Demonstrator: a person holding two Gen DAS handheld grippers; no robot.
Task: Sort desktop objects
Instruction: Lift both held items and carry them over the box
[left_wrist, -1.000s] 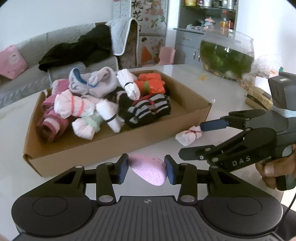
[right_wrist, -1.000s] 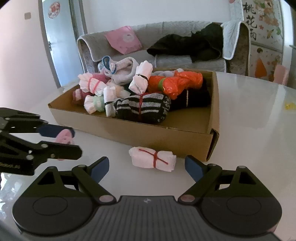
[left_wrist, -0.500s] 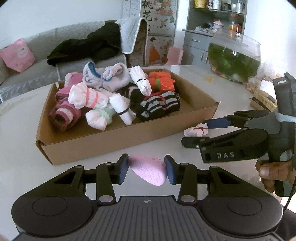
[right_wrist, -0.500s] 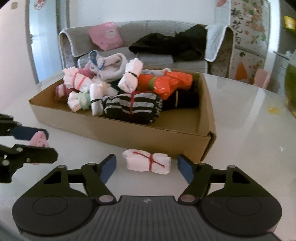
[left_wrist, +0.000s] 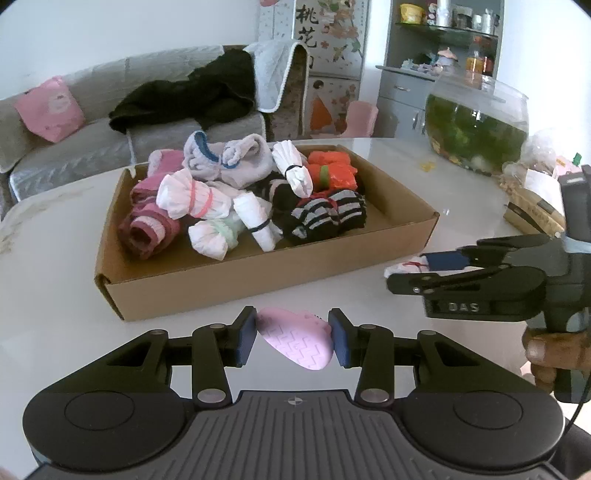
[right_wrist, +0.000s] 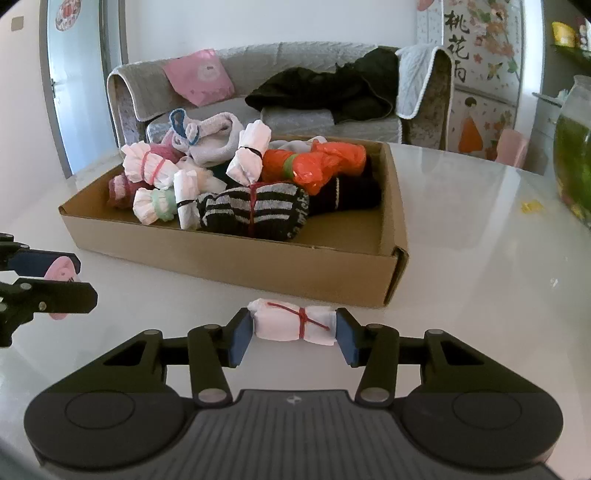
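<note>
My left gripper (left_wrist: 292, 339) is shut on a pink patterned object (left_wrist: 297, 343), held above the white table in front of the cardboard box (left_wrist: 258, 273). The box holds several rolled socks and bundles, among them a black-and-white striped roll (right_wrist: 255, 214) and an orange bundle (right_wrist: 317, 164). My right gripper (right_wrist: 293, 332) has its fingers against both ends of a white roll tied with a red band (right_wrist: 293, 325), which lies on the table just before the box's front wall. The right gripper also shows in the left wrist view (left_wrist: 417, 271).
A glass fishbowl with green plants (left_wrist: 476, 125) stands at the table's far right, with packets (left_wrist: 535, 210) beside it. A grey sofa with a pink cushion (right_wrist: 199, 79) and black clothing (right_wrist: 325, 92) stands behind the table. A cabinet (left_wrist: 406, 88) is at the back right.
My right gripper has moved forward around the white roll and closed from wide open onto its ends. My left gripper has risen slightly, still holding the pink object.
</note>
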